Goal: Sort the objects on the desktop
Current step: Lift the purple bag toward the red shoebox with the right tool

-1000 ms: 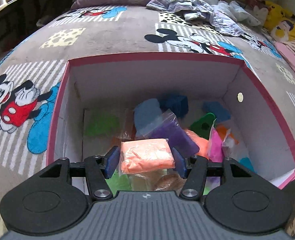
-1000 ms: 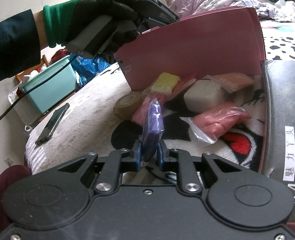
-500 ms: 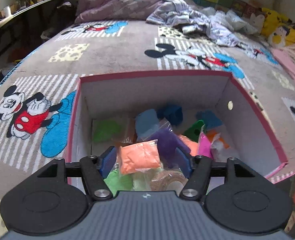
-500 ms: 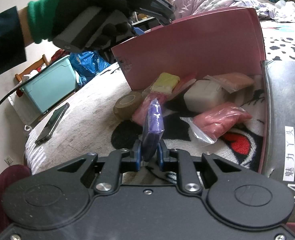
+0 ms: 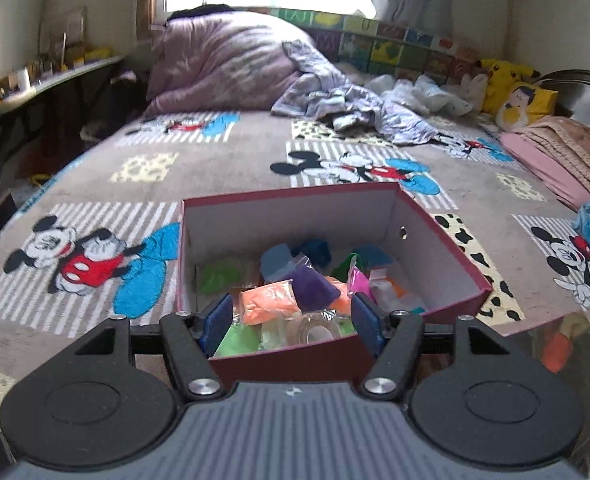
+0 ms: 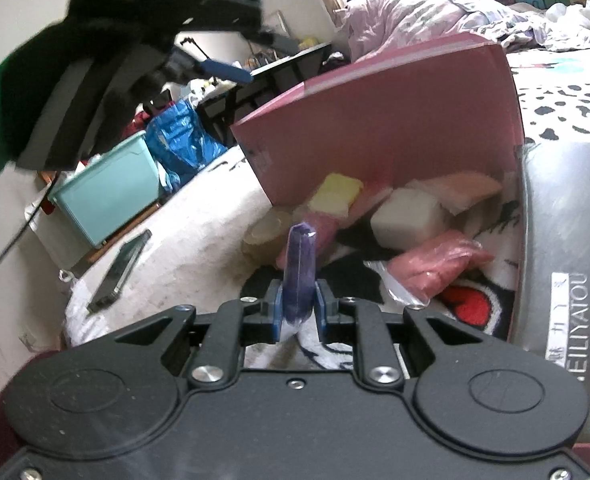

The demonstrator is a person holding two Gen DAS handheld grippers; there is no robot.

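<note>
A dark red box (image 5: 447, 232) sits on the Mickey Mouse bedspread and holds several coloured clay bags. An orange bag (image 5: 269, 302) lies on top of the pile near the front wall. My left gripper (image 5: 291, 322) is open and empty, raised above and behind the box's near wall. My right gripper (image 6: 298, 308) is shut on a purple bag (image 6: 300, 268) and holds it upright. Beyond it, next to the pink box wall (image 6: 395, 128), lie a yellow bag (image 6: 337, 192), a white bag (image 6: 405, 216), a pink bag (image 6: 435, 266) and a tape roll (image 6: 263, 238).
A black box lid (image 6: 567, 240) lies at the right. A phone (image 6: 121, 266) rests near the bed's left edge, with a teal bin (image 6: 107, 194) below. The gloved left hand and its gripper (image 6: 127, 56) hang at upper left. Blankets (image 5: 235, 64) and plush toys (image 5: 511, 88) lie far back.
My left gripper let go of the orange bag, which dropped into the box, then opened wide and rose back away from the box. My right gripper stayed still, holding the purple bag.
</note>
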